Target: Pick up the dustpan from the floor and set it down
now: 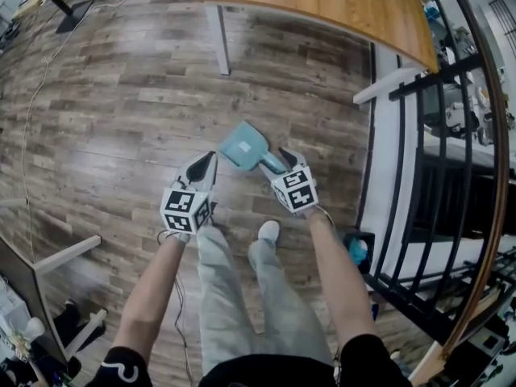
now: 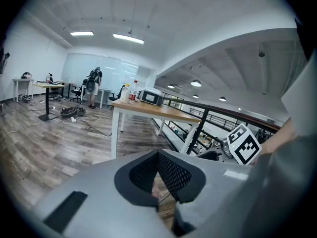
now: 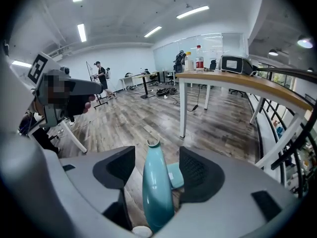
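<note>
Teal dustpan [image 1: 242, 145] rests on the wood floor [image 1: 121, 111]. Right gripper [image 3: 158, 166] released: jaws wide either side of the handle [image 1: 271, 164], pads clear. Left gripper [image 2: 158, 157] clenched, empty, just beside.

my left claw [image 2: 158, 154] was closed, tips meeting on nothing, above the wood floor [image 2: 49, 145]; a tabletop [image 2: 151, 109] with bottles [image 2: 130, 92] stood ahead.
</note>
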Demonstrator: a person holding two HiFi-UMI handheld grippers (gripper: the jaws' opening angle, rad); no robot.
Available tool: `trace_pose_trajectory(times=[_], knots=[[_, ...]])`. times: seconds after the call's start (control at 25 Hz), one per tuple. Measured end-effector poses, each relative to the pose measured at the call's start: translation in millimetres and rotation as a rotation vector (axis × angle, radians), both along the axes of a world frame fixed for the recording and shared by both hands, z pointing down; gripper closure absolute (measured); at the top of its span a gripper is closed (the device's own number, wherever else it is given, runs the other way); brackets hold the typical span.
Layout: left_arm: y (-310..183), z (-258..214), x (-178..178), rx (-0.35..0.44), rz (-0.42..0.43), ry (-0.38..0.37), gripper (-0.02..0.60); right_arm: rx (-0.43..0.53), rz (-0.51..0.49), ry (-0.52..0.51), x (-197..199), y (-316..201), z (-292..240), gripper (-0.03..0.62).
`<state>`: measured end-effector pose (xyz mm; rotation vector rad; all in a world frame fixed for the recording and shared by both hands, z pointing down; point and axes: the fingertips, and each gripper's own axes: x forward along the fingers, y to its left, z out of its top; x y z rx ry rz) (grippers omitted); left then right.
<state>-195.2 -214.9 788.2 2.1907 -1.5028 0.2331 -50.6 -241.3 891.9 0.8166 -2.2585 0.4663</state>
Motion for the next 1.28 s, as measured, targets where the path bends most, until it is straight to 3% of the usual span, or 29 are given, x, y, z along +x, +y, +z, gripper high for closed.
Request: trace_pose_trajectory(times=[0.4, 0.52, 0.84, 1.28], knots=[[1.5, 8.4, 7.7, 0.007, -0.007, -0.008, 0.584, -0.047, -0.026, 0.037, 1.9, 4.4, 31.3, 0.328], [3.4, 11.7, 9.7, 0.017, -0.014, -0.015, 0.584, -0.022, -0.022, 0.062, 5.5, 2.3, 35.7, 0.404], [7.9, 17.4, 16.7, 0.006, -0.032, -0.010, 0.584, -0.008, -0.104, 0.081, 7.2, 14.5, 41.1, 0.488], [-9.2, -5.5, 8.3, 0.002, -0.019, -0.013, 0.584, -0.027, -0.082, 0.105, 3.9, 14.0, 24.3, 0.497]])
